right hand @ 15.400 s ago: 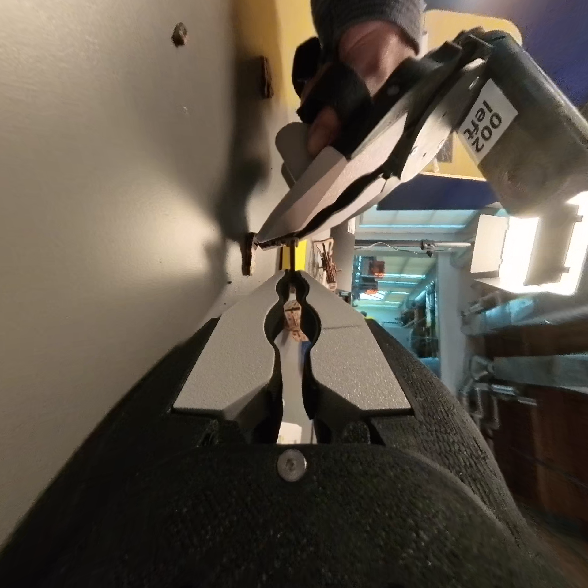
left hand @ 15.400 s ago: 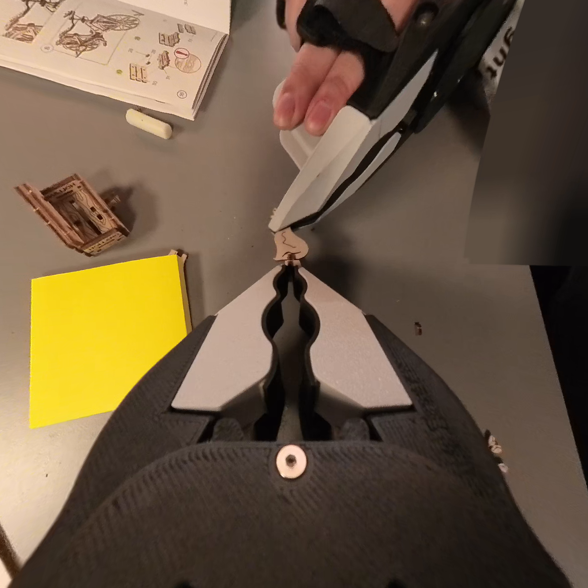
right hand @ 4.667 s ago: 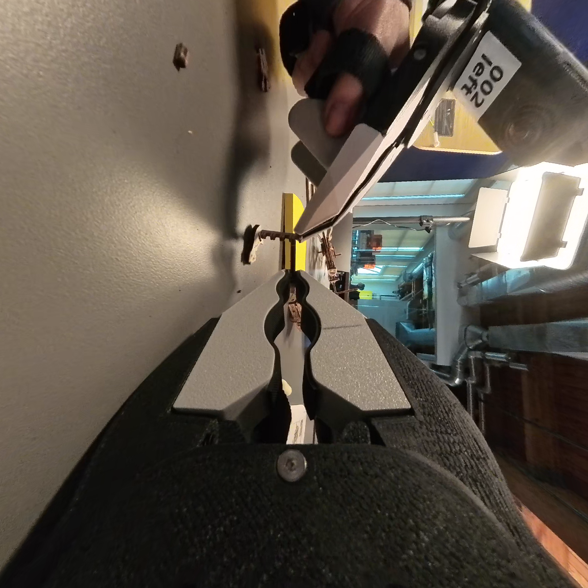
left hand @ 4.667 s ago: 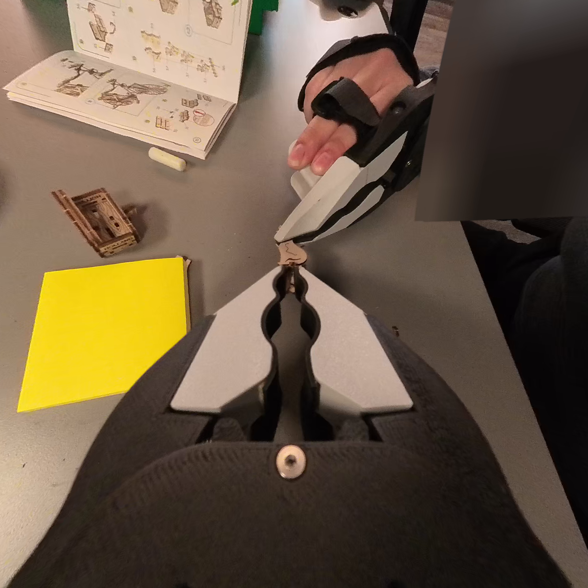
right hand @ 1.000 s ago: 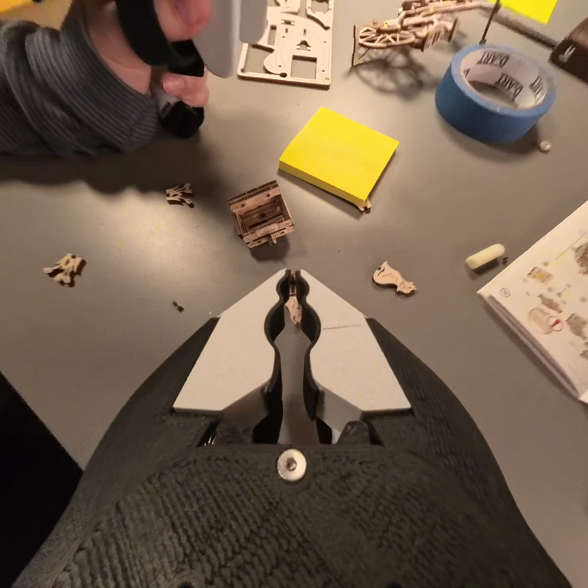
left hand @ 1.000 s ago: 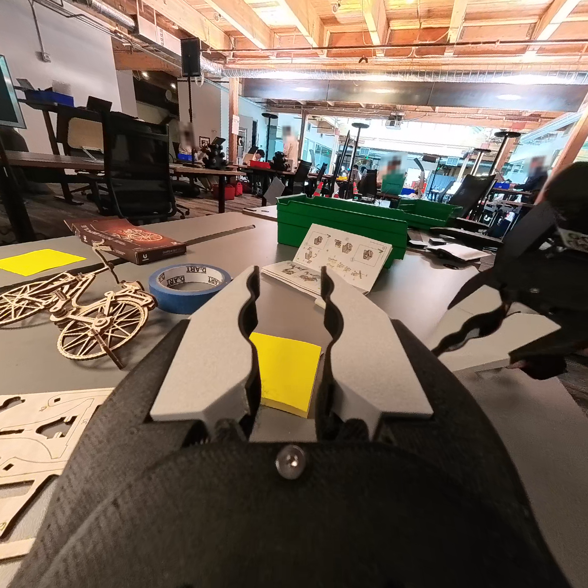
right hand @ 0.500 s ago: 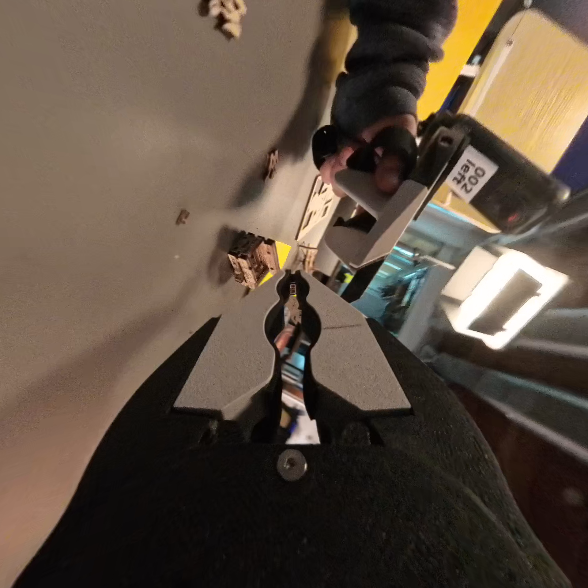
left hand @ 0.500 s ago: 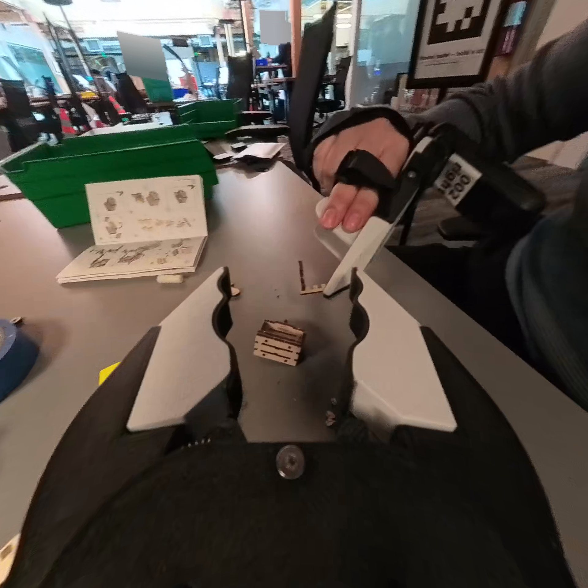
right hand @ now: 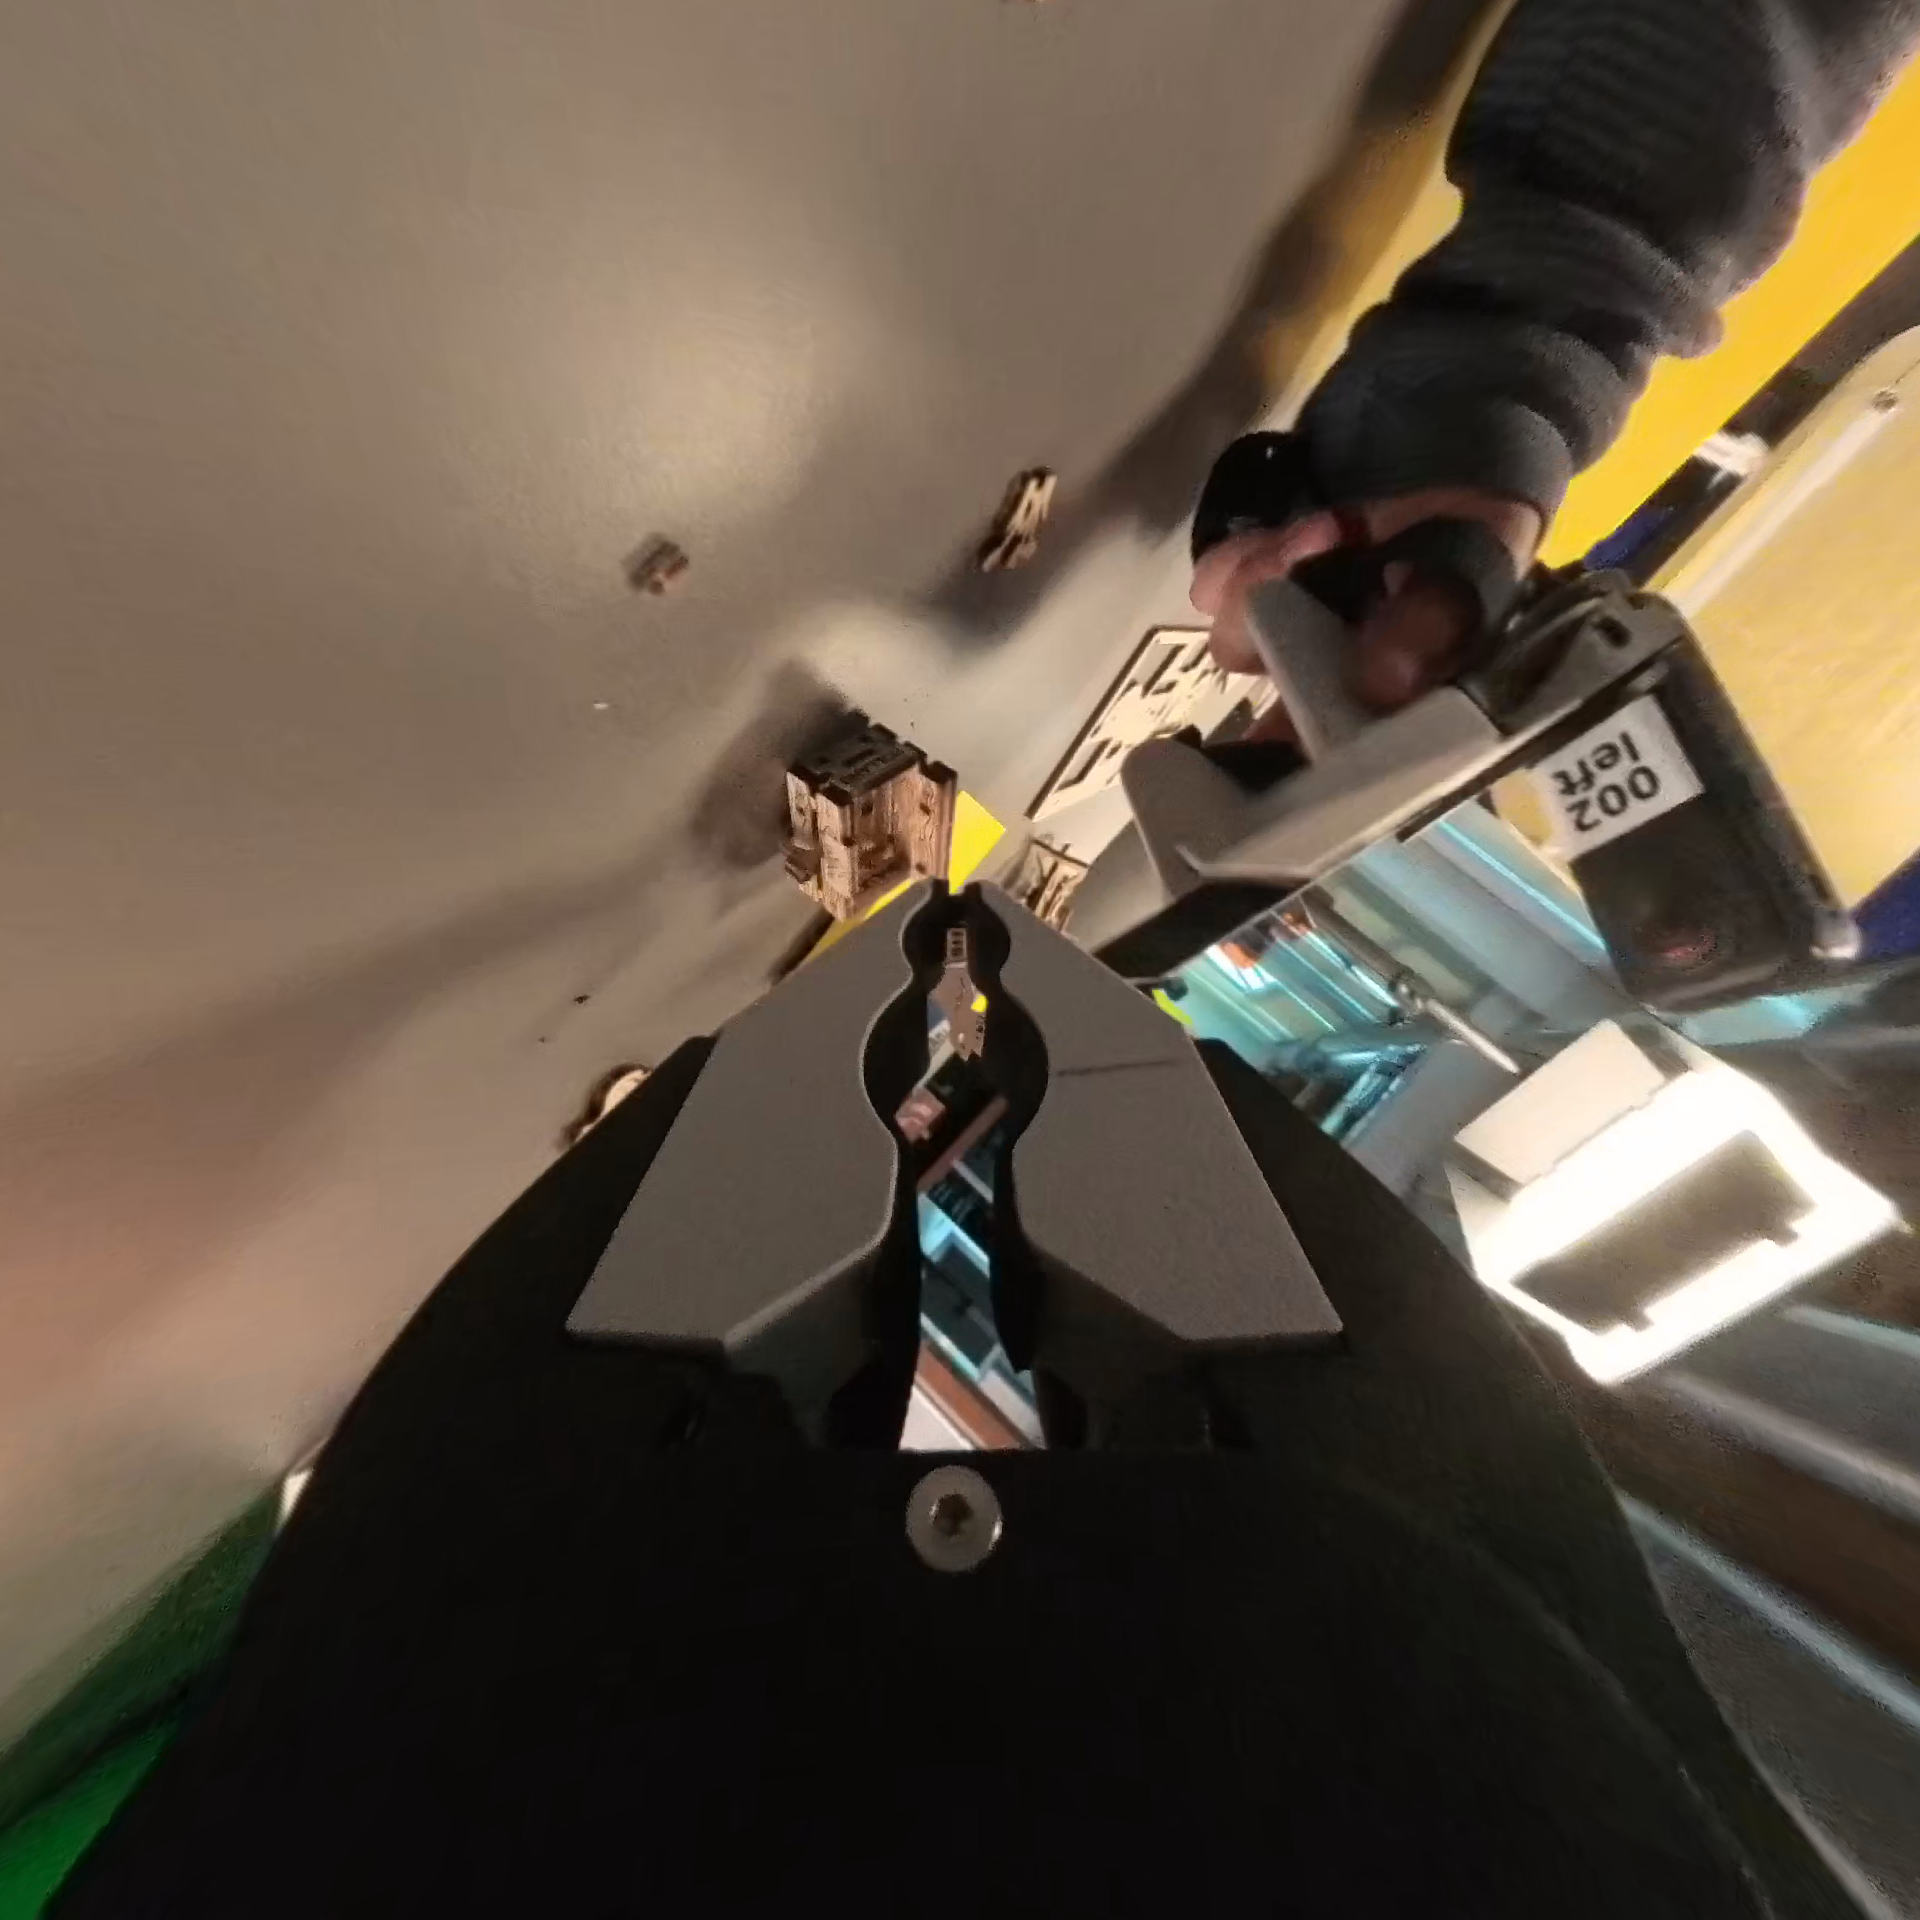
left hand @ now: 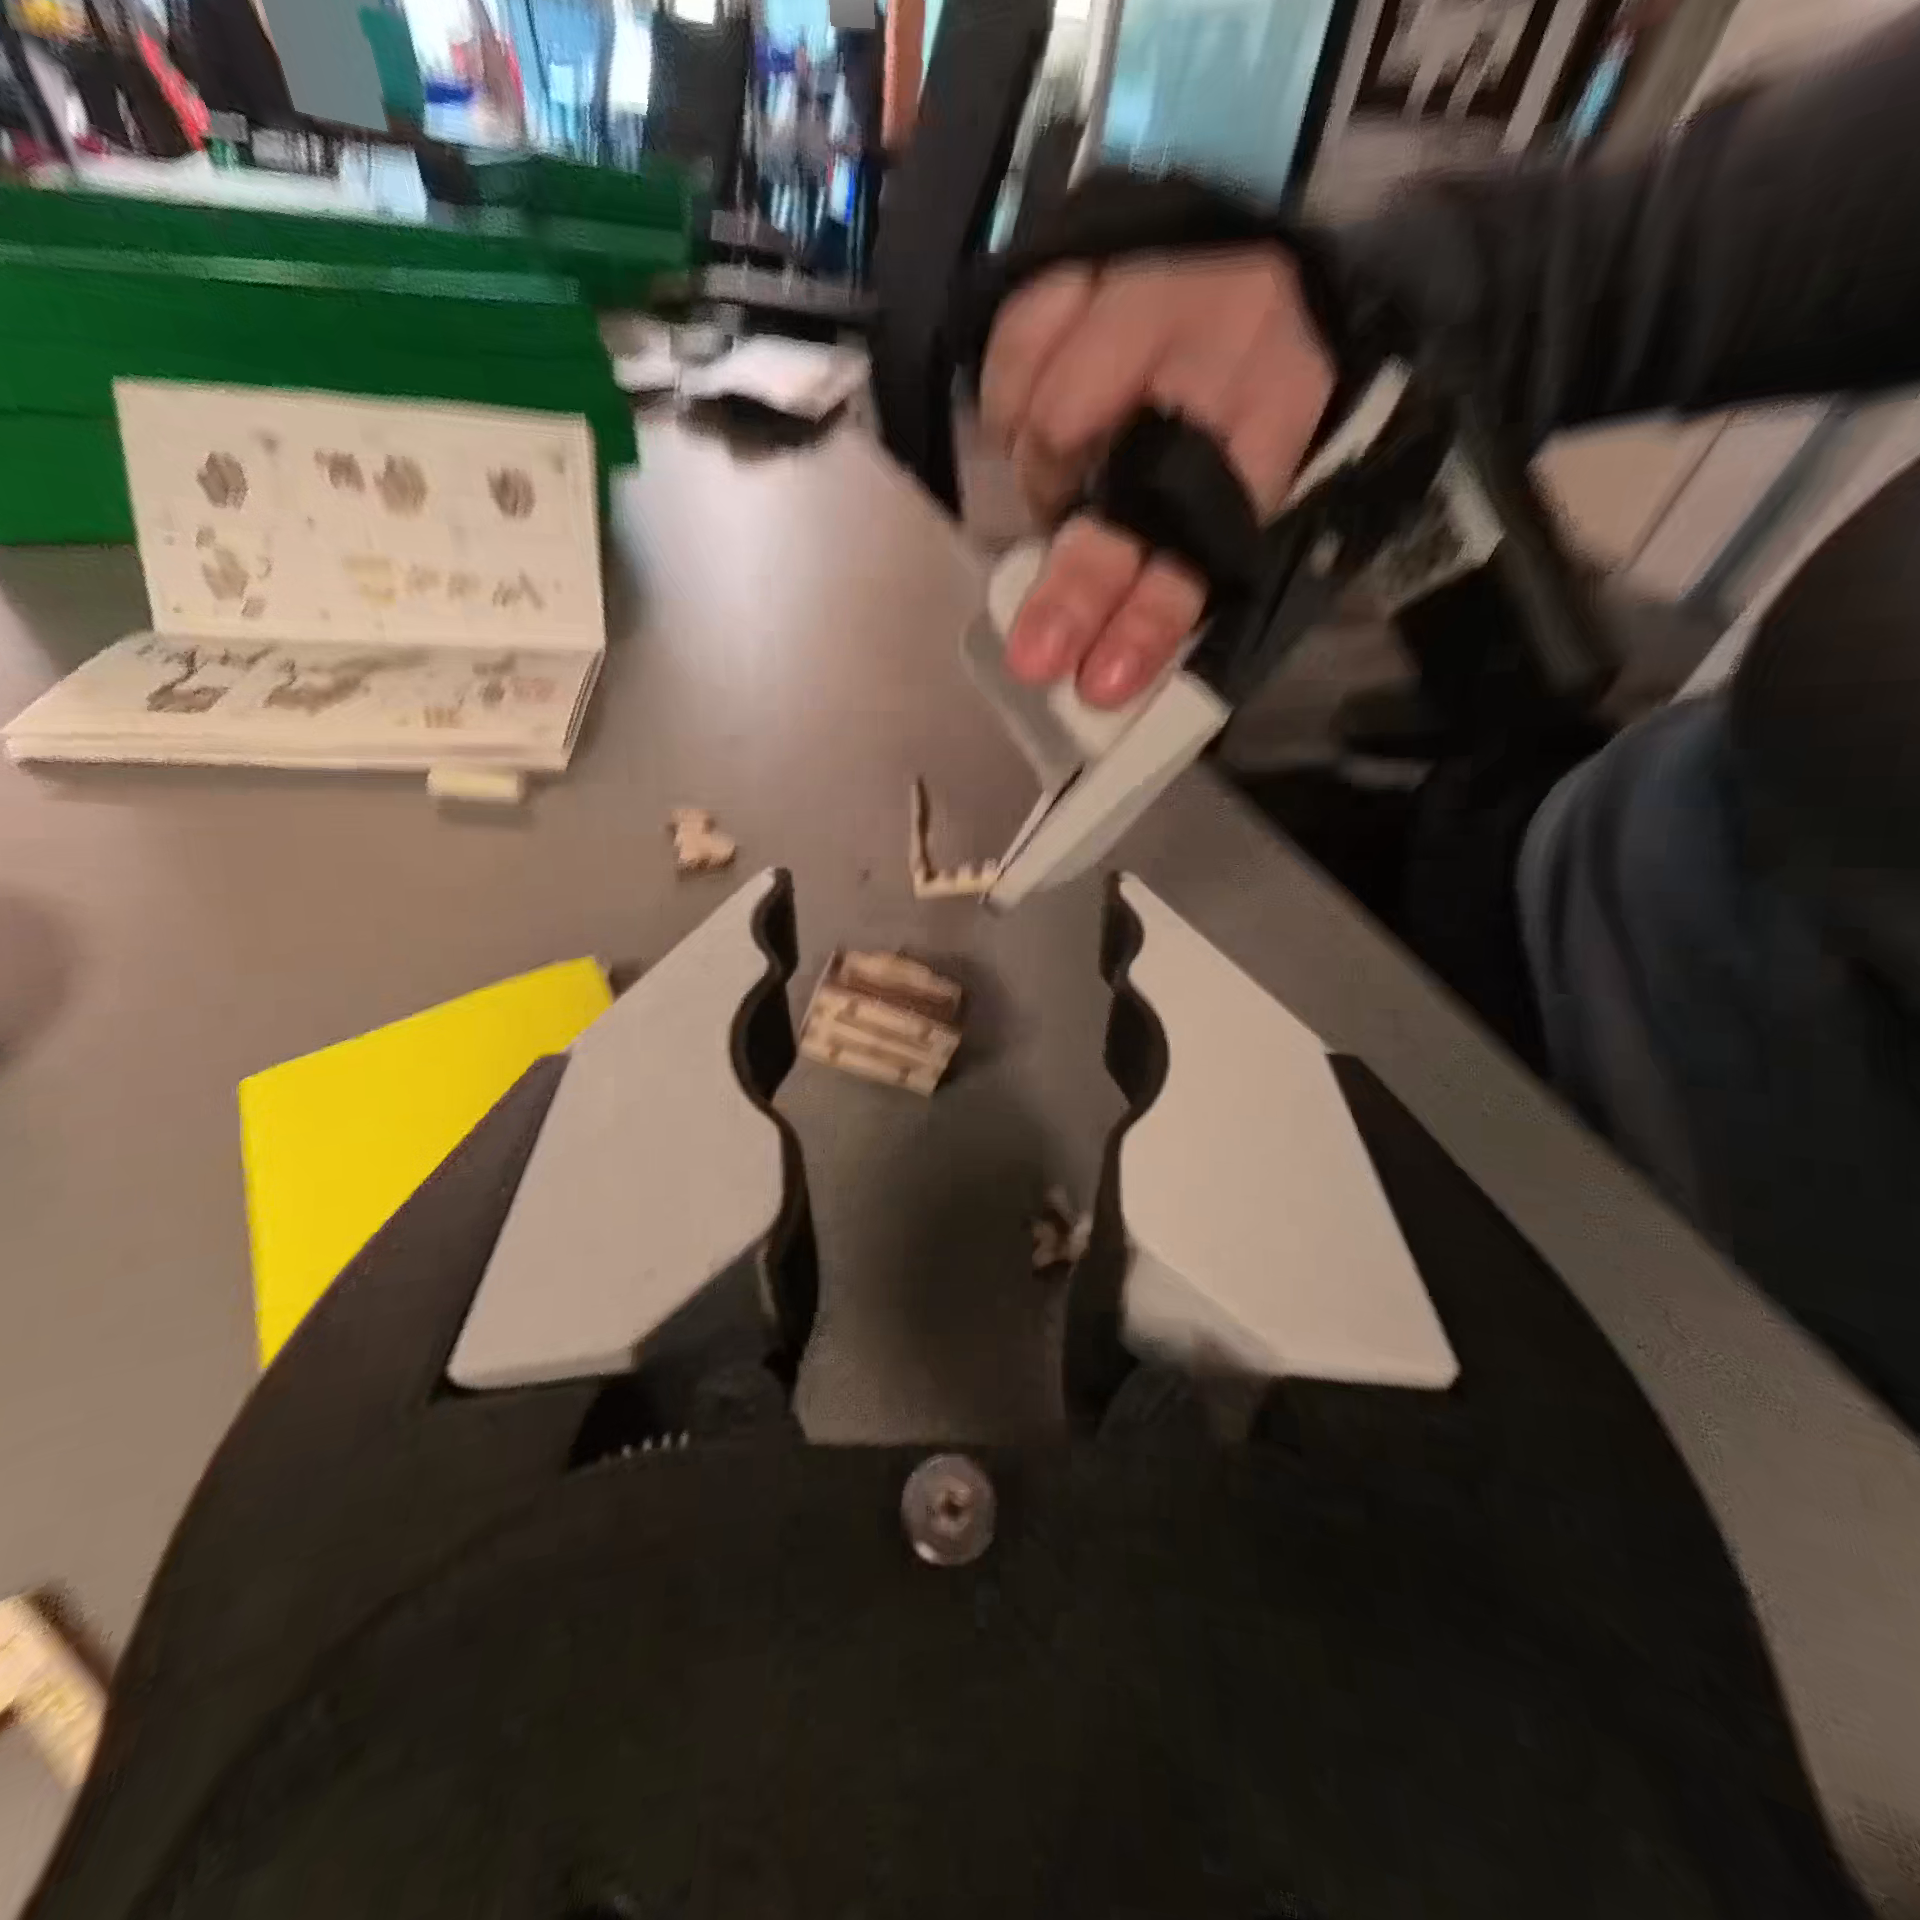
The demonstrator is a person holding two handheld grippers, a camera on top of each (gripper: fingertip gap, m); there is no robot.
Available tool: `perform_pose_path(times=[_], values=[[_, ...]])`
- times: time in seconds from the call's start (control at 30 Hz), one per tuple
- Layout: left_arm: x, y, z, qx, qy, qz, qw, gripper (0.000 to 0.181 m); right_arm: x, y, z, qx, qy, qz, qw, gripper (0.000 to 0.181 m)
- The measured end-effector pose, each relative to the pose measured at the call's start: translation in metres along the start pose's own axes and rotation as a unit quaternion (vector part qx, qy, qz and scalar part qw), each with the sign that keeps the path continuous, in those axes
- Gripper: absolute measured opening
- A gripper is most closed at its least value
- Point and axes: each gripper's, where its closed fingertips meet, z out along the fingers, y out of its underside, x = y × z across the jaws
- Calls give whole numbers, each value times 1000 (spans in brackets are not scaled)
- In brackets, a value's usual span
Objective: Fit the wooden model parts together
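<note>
Seen from the left wrist: left gripper (left hand: 945,904) with jaws wide apart and empty over the grey table (left hand: 790,665), one small wooden block assembly (left hand: 883,1023) lying between the fingertips, one yellow notepad (left hand: 364,1101) at the left, one open instruction booklet (left hand: 343,582) further back, two loose wooden bits (left hand: 701,840) (left hand: 1055,1242), and the right gripper (left hand: 997,888) pinching one L-shaped wooden part (left hand: 940,868). Seen from the right wrist, tilted view: right gripper (right hand: 958,894) with jaws together, clamped on that thin wooden part (right hand: 961,997), same block assembly (right hand: 862,831) just beyond the tips, left gripper (right hand: 1174,821) near, three small wooden scraps (right hand: 1018,535) (right hand: 655,564) (right hand: 613,1091) scattered
</note>
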Motion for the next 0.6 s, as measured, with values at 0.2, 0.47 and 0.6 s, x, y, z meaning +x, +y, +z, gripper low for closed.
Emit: perform_pose_path(times=[0.2, 0.47, 0.6], values=[[6, 6, 8, -27, 11, 8, 1000, 65, 6, -1, 0, 6, 14, -38, 999, 0], [-3, -34, -8, 104, -3, -32, 994, 34, 32, 15, -9, -51, 86, -64, 993, 0], [1, -52, -13, 178, 68, -135, 972, 34, 54, 27, -18, -88, 152, -83, 981, 1]])
